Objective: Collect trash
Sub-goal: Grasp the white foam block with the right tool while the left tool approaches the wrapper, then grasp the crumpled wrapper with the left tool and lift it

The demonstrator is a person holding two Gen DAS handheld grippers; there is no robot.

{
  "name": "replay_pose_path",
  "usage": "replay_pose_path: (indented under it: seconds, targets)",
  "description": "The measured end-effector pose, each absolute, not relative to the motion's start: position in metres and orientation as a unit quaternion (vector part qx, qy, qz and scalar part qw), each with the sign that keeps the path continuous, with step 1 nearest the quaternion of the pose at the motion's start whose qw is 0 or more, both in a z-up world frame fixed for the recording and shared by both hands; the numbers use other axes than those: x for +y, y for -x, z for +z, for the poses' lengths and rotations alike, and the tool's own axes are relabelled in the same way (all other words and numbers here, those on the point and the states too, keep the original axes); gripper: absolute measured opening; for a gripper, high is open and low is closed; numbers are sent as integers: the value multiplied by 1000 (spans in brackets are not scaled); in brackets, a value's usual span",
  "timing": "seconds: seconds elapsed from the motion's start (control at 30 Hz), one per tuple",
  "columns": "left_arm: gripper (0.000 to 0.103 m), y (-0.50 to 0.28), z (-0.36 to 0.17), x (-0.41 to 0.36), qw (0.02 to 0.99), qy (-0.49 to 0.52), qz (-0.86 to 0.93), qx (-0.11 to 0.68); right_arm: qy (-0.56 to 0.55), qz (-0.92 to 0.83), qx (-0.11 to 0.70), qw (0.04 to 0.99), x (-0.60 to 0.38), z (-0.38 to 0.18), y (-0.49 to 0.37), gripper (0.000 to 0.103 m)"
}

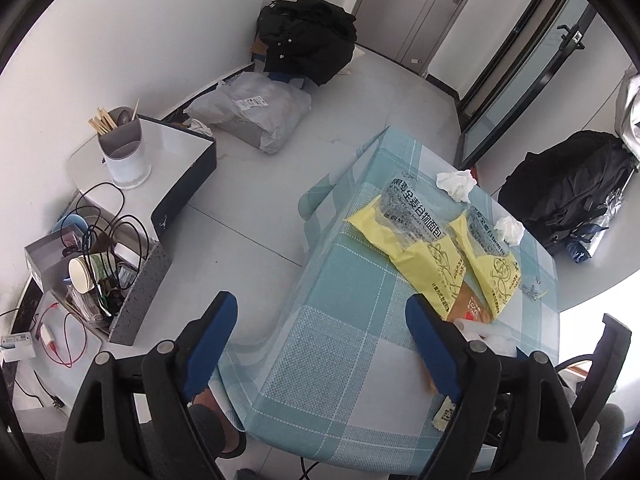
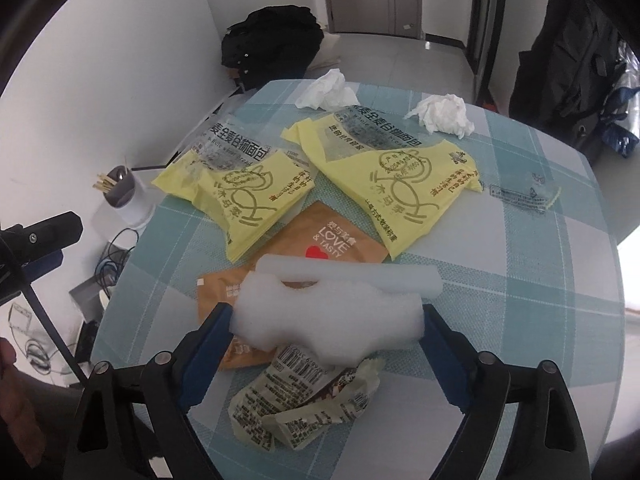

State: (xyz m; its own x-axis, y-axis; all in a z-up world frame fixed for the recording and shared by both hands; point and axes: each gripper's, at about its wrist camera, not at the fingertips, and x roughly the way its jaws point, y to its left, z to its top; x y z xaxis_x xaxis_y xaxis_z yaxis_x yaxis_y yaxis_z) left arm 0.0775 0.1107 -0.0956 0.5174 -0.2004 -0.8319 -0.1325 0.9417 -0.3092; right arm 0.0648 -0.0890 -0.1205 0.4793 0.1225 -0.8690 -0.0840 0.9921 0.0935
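My right gripper (image 2: pixel 326 312) is down at the near side of the checked round table (image 2: pixel 520 300), with a white foam piece (image 2: pixel 328 332) spanning the gap and meeting both blue pads. A crumpled printed wrapper (image 2: pixel 304 396) lies just below it, and a brown sachet (image 2: pixel 320 244) lies beyond. Two yellow bread bags (image 2: pixel 240 200) (image 2: pixel 384 184) and two crumpled tissues (image 2: pixel 328 90) (image 2: pixel 442 114) lie farther back. My left gripper (image 1: pixel 320 302) hovers open and empty over the table's left edge, short of the yellow bags (image 1: pixel 400 232).
On the floor to the left are a grey box of cables and cups (image 1: pixel 100 272) and a utensil holder (image 1: pixel 124 148) on a white box. A grey parcel (image 1: pixel 252 116) and black bags (image 1: pixel 308 40) (image 1: pixel 572 184) sit by the walls. A slippered foot (image 1: pixel 216 428) is under the table edge.
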Motion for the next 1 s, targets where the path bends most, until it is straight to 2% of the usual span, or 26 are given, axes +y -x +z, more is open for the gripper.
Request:
replay_pose_path:
  seconds: [0.43,0.83,1.0]
  targets:
    - [84,-76,-94,92,852,154,-37,499,4,68,476,877,-120,-88,-28,91]
    - [84,-84,-93,64,853,120,-48,506,11,108,410,906,-155,-68,-5,91]
    - [84,-79,-91,45,854,96,-79,505,-19,111,406,907,-177,-68,-6,91]
